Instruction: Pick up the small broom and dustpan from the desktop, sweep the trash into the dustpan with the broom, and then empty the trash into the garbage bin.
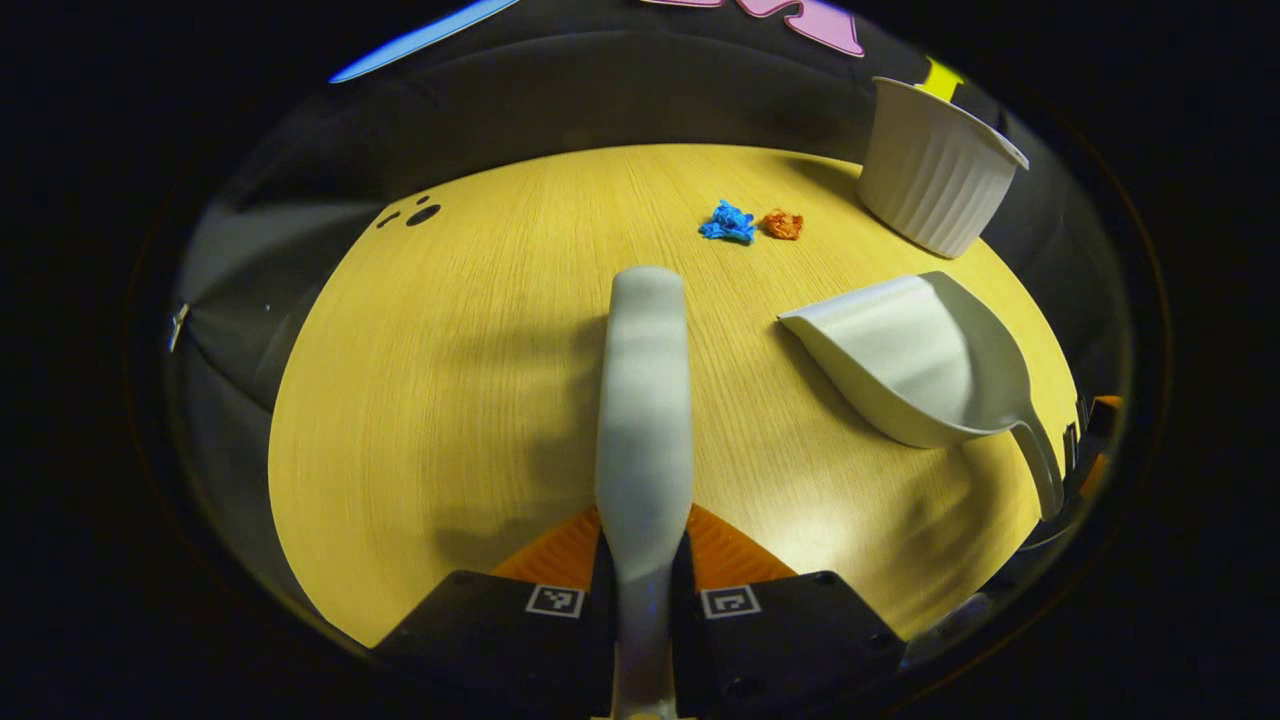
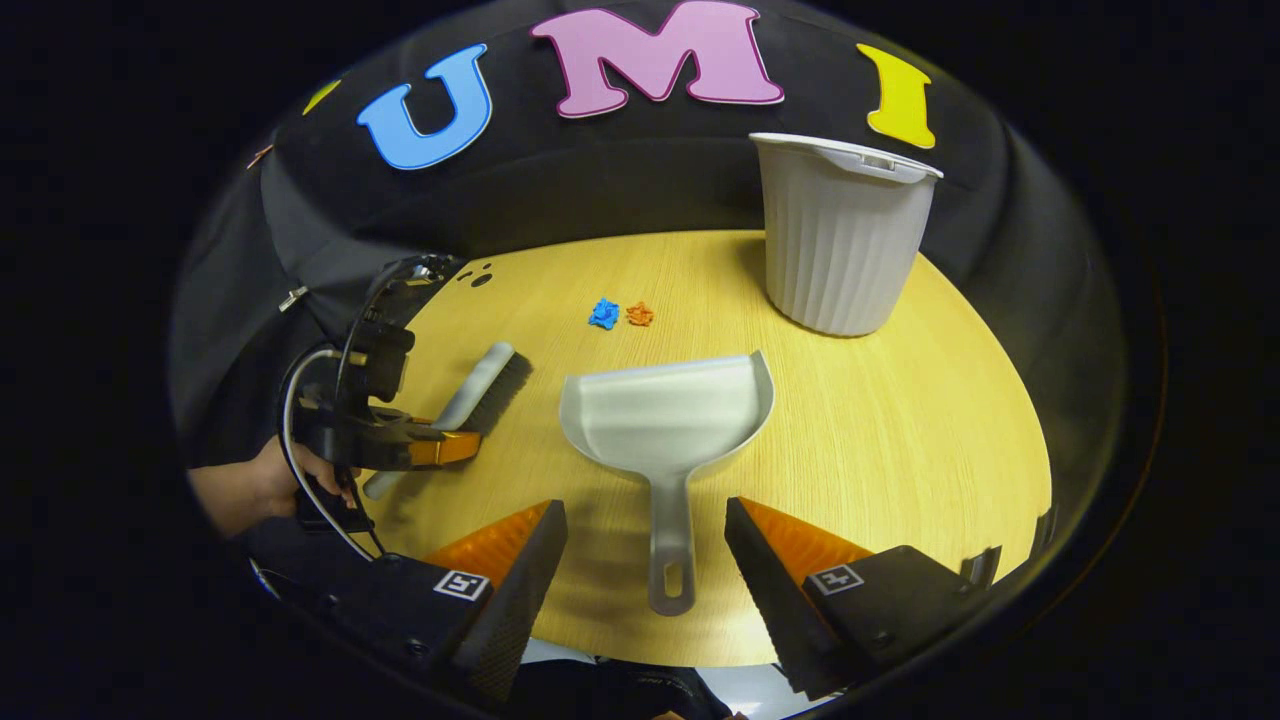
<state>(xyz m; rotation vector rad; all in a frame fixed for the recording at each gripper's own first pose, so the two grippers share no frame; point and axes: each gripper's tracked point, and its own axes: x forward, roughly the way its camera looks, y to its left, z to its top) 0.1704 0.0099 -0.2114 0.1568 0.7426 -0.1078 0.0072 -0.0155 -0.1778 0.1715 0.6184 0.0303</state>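
A: Left hand-held gripper [image 1: 645, 560] clenched on broom [image 1: 643, 400] handle, near tabletop's [image 2: 900, 450] left edge. Right hand-held gripper [image 2: 645, 560] released, straddling dustpan [image 2: 665, 415] handle untouched.

B: Pickup half done. Next: close on handle. Scraps [image 2: 620, 314] toward far edge, bin [image 2: 840, 240] beside.

Dark holes [image 1: 412, 214] in wooden tabletop [image 1: 450, 400]

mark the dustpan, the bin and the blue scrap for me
dustpan [image 2: 665, 405], right gripper view, on the flat inside of its scoop
bin [image 2: 840, 250], right gripper view, on its ribbed side wall
blue scrap [image 1: 728, 222], left gripper view, on the middle of the crumpled piece
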